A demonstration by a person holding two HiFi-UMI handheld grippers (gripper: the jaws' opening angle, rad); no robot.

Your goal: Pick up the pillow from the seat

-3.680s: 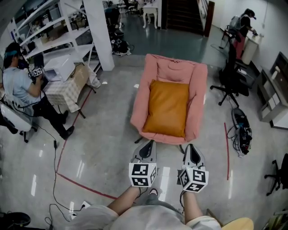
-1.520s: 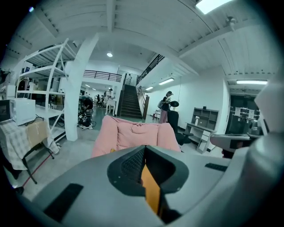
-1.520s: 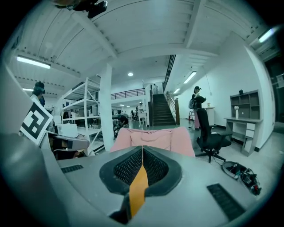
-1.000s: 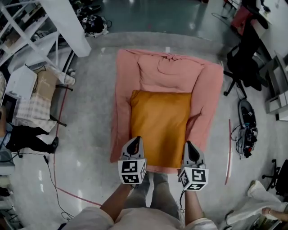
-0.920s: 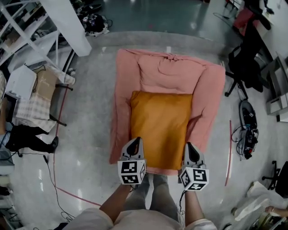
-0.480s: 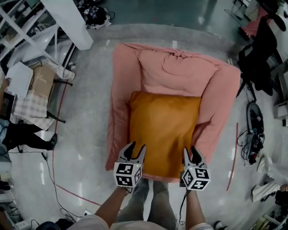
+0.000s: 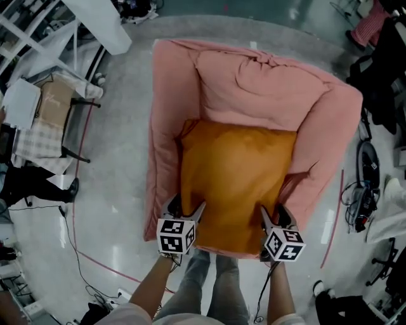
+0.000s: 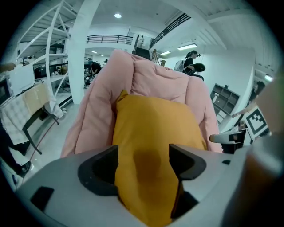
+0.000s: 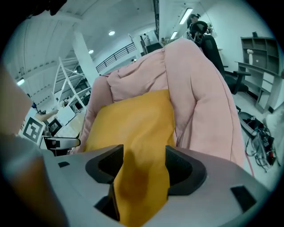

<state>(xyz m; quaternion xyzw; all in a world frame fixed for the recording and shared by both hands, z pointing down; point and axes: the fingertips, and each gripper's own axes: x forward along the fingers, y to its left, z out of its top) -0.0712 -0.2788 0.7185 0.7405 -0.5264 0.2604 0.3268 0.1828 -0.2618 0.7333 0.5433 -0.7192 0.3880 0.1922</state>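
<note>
An orange pillow [image 7: 235,171] lies on the seat of a pink armchair [image 7: 166,127]. My left gripper [image 7: 186,207] is at the pillow's near left corner and my right gripper [image 7: 274,213] at its near right corner. Both sets of jaws are opening. In the left gripper view the pillow [image 8: 151,128] bulges into the wide gap of the left gripper [image 8: 143,157]. In the right gripper view a fold of the pillow [image 9: 133,119] fills the gap of the right gripper [image 9: 143,160]. The pads are not clamped on the fabric.
A white column [image 7: 101,19] and shelving stand at the far left. A small table with a checked cloth [image 7: 35,136] is left of the chair. Red floor tape [image 7: 95,259] runs at the near left. Cables [image 7: 366,209] and an office chair [image 7: 384,82] are on the right.
The view has closed in on the armchair. Both grippers went from shut to wide open and moved forward onto the pillow's front corners.
</note>
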